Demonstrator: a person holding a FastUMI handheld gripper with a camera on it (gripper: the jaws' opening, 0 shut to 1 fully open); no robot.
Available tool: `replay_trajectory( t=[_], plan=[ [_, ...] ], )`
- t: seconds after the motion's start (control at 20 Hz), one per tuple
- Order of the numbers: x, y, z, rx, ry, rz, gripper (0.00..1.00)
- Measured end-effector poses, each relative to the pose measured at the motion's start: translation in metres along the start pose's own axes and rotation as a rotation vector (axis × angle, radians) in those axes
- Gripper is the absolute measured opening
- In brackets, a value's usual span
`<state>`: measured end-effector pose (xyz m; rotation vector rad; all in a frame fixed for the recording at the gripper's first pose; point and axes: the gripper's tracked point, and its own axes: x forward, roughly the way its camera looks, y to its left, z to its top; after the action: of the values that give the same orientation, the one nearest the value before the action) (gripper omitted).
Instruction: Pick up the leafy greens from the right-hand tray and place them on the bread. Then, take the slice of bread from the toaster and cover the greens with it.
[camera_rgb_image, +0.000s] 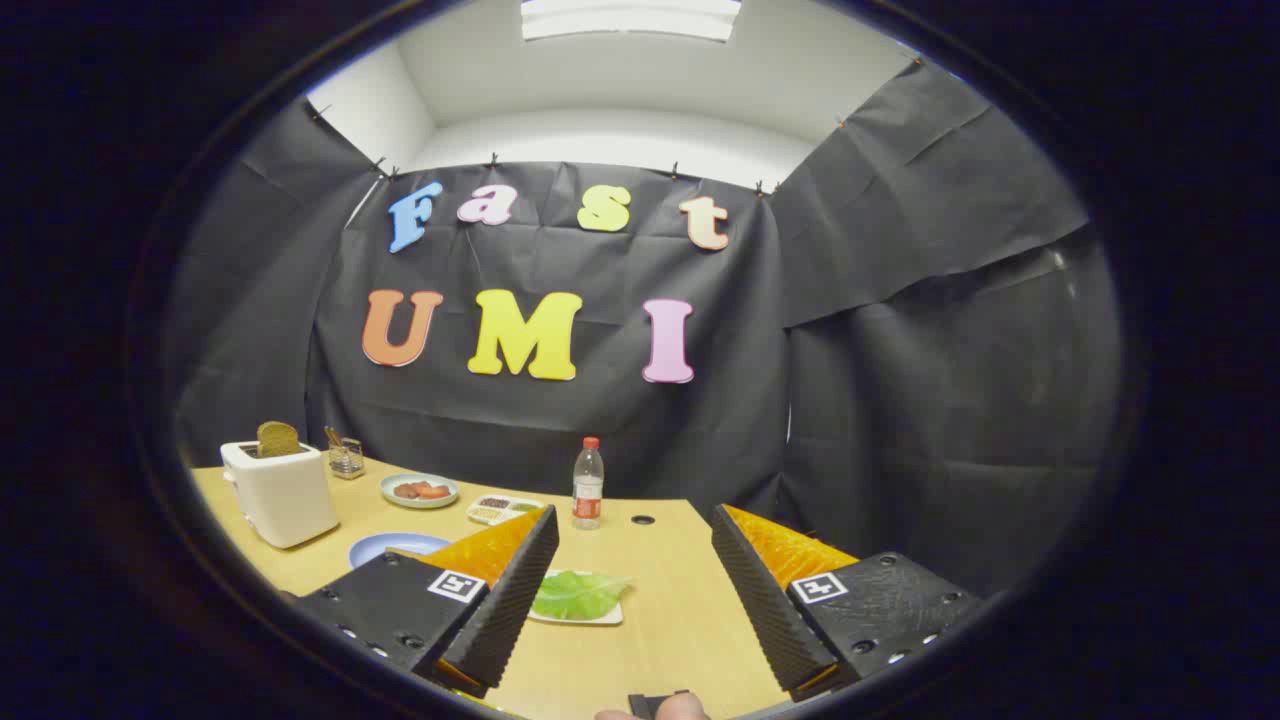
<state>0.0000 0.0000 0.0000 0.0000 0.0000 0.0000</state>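
Spread wide and empty, the gripper (635, 575) hangs above the table, the greens (578, 594) untouched on their tray between its fingers, the bread (277, 439) at ten o'clock in the toaster (283, 495): nothing done yet.

Left finger (500, 590) hides part of blue plate (385, 547).

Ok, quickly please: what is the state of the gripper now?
Gripper: open, holding nothing; the leafy greens lie on their tray just ahead, between the fingers.
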Motion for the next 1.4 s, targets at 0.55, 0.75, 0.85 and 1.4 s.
replay_trajectory(
  t=[0.55, 0.75, 0.85, 1.4],
  plan=[
    [-0.017, 0.022, -0.011, 0.007, 0.035, 0.059, 0.95],
    [-0.021, 0.027, -0.009, 0.027, 0.024, 0.056, 0.95],
    [-0.021, 0.030, -0.008, 0.023, 0.019, 0.064, 0.95],
    [0.045, 0.004, -0.043, 0.054, 0.149, 0.093, 0.95]
  ],
)
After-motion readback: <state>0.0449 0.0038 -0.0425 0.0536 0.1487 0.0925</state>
